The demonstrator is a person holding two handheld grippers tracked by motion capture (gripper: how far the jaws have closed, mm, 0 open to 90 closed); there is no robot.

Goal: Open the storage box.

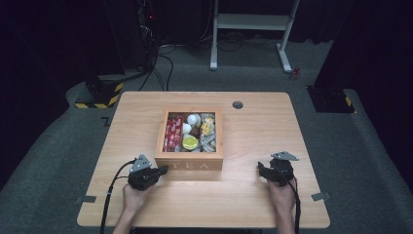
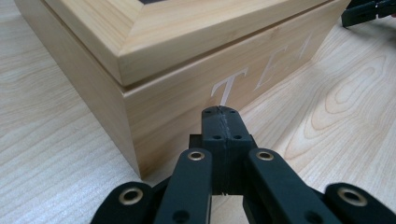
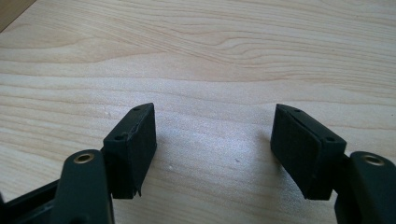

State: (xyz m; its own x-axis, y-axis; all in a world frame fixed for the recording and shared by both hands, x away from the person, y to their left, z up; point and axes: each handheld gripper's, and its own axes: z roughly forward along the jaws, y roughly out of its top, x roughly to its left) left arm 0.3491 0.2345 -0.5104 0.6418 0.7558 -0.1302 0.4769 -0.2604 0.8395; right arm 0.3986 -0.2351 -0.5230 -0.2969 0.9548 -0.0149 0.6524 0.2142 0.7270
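Jaws pressed together with nothing between them, the left gripper (image 2: pixel 219 112) noses up to the near left corner of a wooden tea box (image 2: pixel 187 79), its tips just short of the front wall where the pale letters "TEA" run off to the gripper's right. From the high view the same gripper (image 1: pixel 163 169) lies low on the bench (image 1: pixel 253 204), pointing at the box's (image 1: pixel 189 165) front face from just beside its left corner. The box's glass-paned lid appears down, and red packets (image 1: pixel 174 131), white capsules (image 1: pixel 193 119) and a yellow pod (image 1: pixel 190 142) show through it.

Farther to the right, well apart from the box, the right gripper (image 3: pixel 212 149) rests over bare bench with its jaws spread wide and empty; in the high view it (image 1: pixel 263 171) points toward the box's right side.

The work appears to be at the approach: the closed tips look set to nudge or pry at the seam under the lid, or to push the box. Either calls for a small, level advance to make contact, with the right gripper probably steadying the far side so the box does not slide.
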